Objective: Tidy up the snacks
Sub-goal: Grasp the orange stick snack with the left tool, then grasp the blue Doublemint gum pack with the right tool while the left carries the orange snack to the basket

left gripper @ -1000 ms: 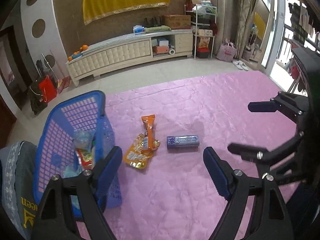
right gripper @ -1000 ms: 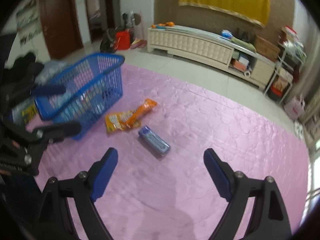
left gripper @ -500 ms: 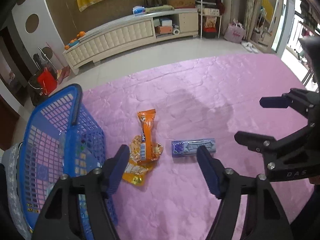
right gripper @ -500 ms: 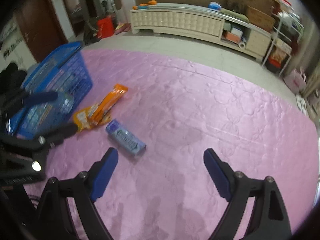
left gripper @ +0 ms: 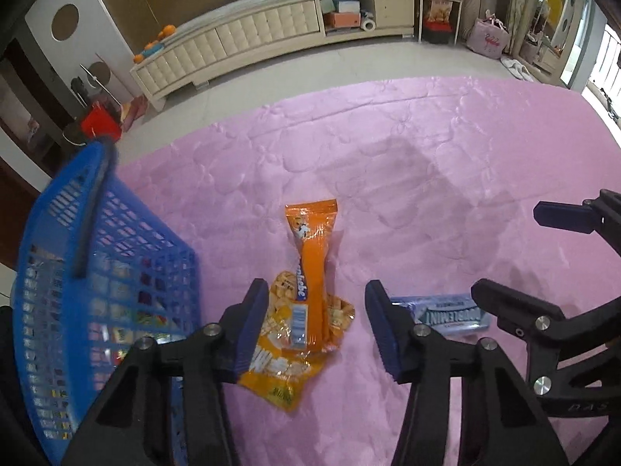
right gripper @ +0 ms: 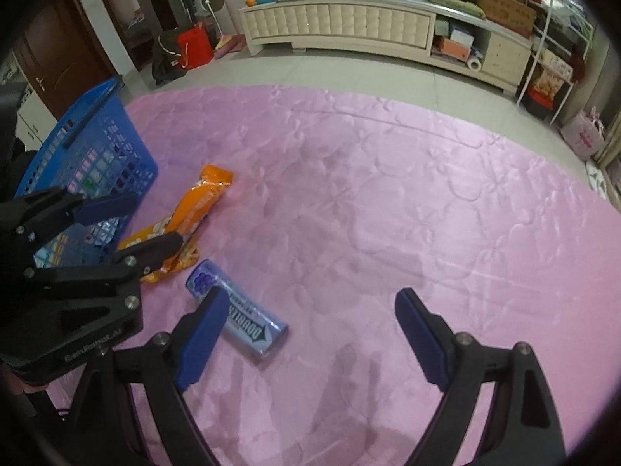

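An orange snack stick pack [left gripper: 312, 268] lies on top of a yellow snack bag [left gripper: 279, 365] on the pink quilt [left gripper: 388, 178]. My left gripper [left gripper: 316, 320] is open just above them, one finger on each side of the orange pack. A blue gum pack [left gripper: 446, 316] lies to its right; it also shows in the right wrist view [right gripper: 240, 316]. My right gripper [right gripper: 306, 338] is open and empty over the quilt, its left finger near the gum pack. The blue basket [left gripper: 97, 283] with several snacks inside stands at the left.
The blue basket also shows in the right wrist view [right gripper: 93, 147], next to my left gripper [right gripper: 116, 221]. The pink quilt [right gripper: 388, 194] stretches far to the right. A cream TV cabinet [left gripper: 248, 39] and a red bag [left gripper: 99, 126] stand on the floor beyond.
My left gripper has moved down and forward, from beside the basket to over the orange pack. My right gripper has lowered toward the gum pack. The snacks have not moved.
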`<state>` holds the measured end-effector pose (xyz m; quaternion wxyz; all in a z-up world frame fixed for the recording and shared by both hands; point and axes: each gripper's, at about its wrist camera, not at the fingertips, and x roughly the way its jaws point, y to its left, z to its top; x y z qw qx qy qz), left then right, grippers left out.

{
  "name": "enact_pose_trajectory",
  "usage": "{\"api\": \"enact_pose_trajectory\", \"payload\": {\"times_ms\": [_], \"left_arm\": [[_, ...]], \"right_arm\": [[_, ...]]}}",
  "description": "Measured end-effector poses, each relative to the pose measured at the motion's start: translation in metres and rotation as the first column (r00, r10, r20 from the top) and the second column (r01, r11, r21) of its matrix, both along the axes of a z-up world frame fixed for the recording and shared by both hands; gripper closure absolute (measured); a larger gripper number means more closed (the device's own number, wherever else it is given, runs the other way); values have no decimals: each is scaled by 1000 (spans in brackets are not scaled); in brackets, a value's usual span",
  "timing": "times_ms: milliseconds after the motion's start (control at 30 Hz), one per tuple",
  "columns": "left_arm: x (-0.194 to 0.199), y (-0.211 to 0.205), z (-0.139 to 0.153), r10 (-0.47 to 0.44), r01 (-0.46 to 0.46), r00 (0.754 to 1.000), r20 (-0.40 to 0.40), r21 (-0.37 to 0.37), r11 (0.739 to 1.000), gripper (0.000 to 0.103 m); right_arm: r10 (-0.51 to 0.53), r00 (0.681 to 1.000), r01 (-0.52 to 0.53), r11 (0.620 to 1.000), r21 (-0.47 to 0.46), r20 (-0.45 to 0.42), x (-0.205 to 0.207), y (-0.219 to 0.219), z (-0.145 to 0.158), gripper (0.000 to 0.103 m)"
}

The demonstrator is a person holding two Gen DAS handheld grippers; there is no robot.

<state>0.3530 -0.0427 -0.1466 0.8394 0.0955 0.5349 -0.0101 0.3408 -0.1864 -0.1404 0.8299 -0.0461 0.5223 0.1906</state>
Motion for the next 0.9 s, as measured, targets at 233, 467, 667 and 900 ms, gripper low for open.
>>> {"api": "enact_pose_trajectory", "payload": {"times_ms": [233, 467, 667, 900], "left_arm": [[14, 5, -19, 25, -27, 998, -63, -20, 999, 72], [18, 8, -27, 52, -55, 992, -111, -27, 998, 85], [9, 3, -18, 21, -24, 996, -83, -32, 999, 90], [-23, 7, 31, 7, -2, 998, 68, -67, 998, 90]], "right_arm": [[23, 1000, -23, 1000, -2, -20, 10, 6, -8, 13], [47, 999, -47, 999, -7, -24, 15, 12, -8, 13], [53, 997, -52, 998, 21, -54, 14, 13, -9, 18], [97, 995, -97, 995, 0, -30, -1, 17, 9, 20]]}}
